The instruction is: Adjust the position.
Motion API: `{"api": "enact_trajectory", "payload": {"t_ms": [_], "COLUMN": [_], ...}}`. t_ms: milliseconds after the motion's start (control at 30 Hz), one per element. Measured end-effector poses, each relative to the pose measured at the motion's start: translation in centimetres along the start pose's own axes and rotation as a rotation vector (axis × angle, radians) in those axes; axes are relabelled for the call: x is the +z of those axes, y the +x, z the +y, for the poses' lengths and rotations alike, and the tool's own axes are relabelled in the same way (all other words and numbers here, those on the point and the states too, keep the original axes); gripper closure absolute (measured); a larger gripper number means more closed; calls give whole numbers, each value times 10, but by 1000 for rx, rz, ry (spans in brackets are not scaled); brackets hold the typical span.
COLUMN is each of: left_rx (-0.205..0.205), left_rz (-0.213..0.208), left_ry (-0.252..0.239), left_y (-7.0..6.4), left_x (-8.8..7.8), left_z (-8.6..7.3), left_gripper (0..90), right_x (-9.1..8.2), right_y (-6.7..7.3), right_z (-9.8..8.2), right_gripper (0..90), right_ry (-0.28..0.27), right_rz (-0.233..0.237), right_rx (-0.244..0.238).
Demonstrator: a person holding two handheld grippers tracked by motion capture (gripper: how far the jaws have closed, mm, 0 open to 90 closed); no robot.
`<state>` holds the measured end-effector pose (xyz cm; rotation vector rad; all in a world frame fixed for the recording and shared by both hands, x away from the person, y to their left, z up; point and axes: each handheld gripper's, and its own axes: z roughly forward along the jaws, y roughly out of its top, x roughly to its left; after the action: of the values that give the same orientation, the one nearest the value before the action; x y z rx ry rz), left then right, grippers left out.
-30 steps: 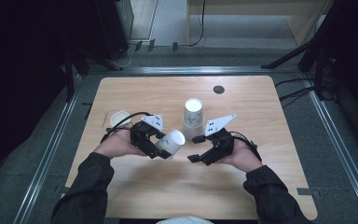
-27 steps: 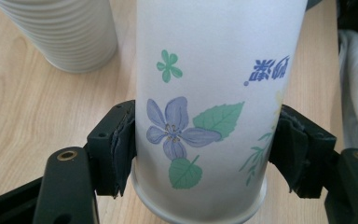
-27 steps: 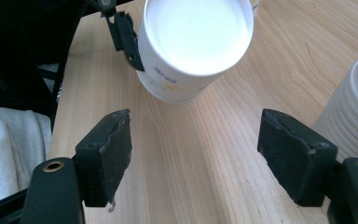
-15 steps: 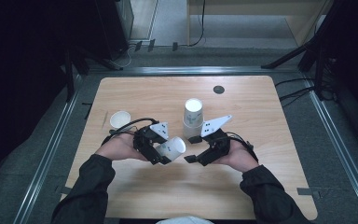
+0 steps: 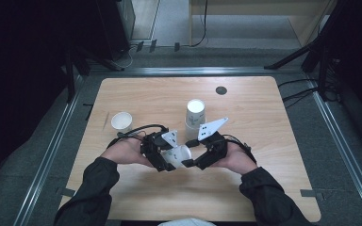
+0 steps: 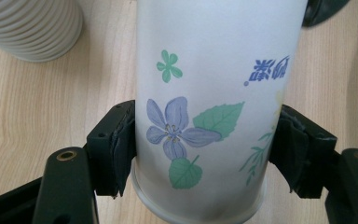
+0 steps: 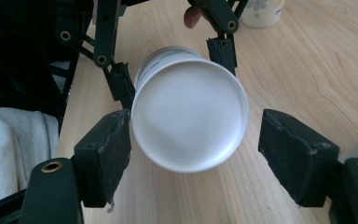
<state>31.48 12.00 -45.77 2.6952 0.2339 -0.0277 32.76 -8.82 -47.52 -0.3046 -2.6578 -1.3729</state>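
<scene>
White paper cup (image 6: 214, 107), printed with flowers, lies sideways above the desk (image 5: 264, 113), clamped in the left claw (image 5: 169, 162); the right claw (image 5: 193, 162) stands part-open around its base, apparently lined up to take it over.

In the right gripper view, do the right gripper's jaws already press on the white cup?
No: the cup sits between the right gripper jaws, with a clear gap of table before the right-hand pad.
</scene>
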Motion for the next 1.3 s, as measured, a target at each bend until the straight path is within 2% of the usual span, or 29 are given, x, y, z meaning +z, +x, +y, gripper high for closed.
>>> {"api": "enact_trajectory", "payload": {"t_ms": [100,400,567,767,833,967,1300], "left_rx": [12,12,16,18,1,-30,-94], "left_rz": [5,-5,0,-20,-37,-27,-44], "left_ry": [11,9,6,-20,-22,-49,-150], "left_y": [-2,-5,-5,-3,-1,2,7], "left_x": [1,4,4,3,3,1,-8], "left_z": [2,6,6,3,2,-2,-15], "left_gripper": [294,292,292,274,214,136,131], "right_x": [3,12,13,11,10,4,-15], "right_y": [1,4,4,5,6,4,1], "right_z": [1,2,2,4,4,4,5], "right_gripper": [256,274,333,344,343,343,343], "right_ry": [1,16,25,25,28,13,-45], "right_rz": [8,26,34,32,31,22,11], "right_rx": [-4,-12,-17,-30,-24,-17,-3]}}
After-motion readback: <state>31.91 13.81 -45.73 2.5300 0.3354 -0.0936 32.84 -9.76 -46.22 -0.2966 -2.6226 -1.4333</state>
